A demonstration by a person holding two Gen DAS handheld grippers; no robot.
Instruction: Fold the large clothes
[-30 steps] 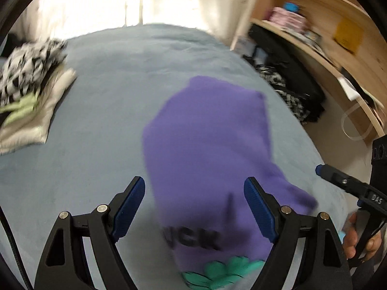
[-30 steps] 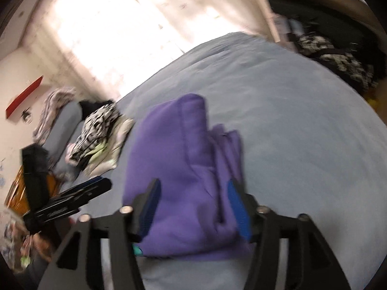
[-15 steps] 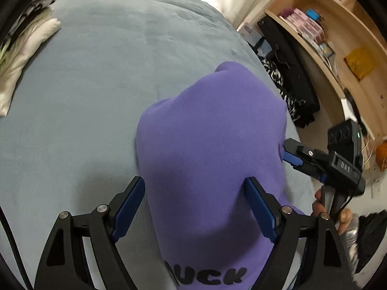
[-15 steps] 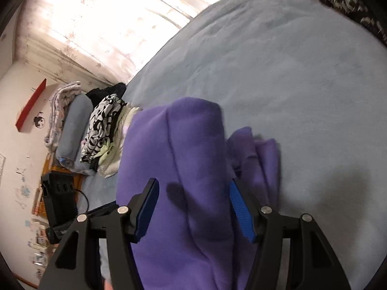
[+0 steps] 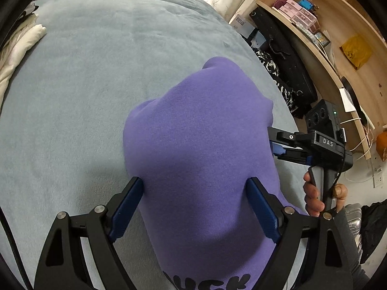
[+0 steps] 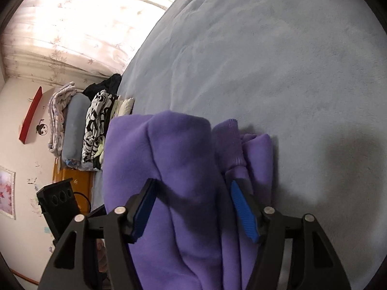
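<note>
A folded purple sweatshirt [image 5: 200,149] with black lettering lies on the grey-blue bed [image 5: 96,60]. My left gripper [image 5: 194,205] stands open, its blue pads on either side of the bundle's near end. In the right wrist view the sweatshirt [image 6: 174,181] shows as thick folds with a cuff beside them. My right gripper [image 6: 193,207] is open and straddles the folds. It also shows in the left wrist view [image 5: 278,146] at the bundle's right edge, held by a hand.
A stack of folded clothes [image 6: 96,128] lies at the bed's far side, also at the left edge of the left wrist view [image 5: 17,48]. Wooden shelves [image 5: 326,36] and dark bags [image 5: 285,72] stand beyond the bed's right edge.
Both grippers have moved closer to the sweatshirt and now straddle it. The right gripper has come in against the bundle's right edge. The bundle looks more compact.
</note>
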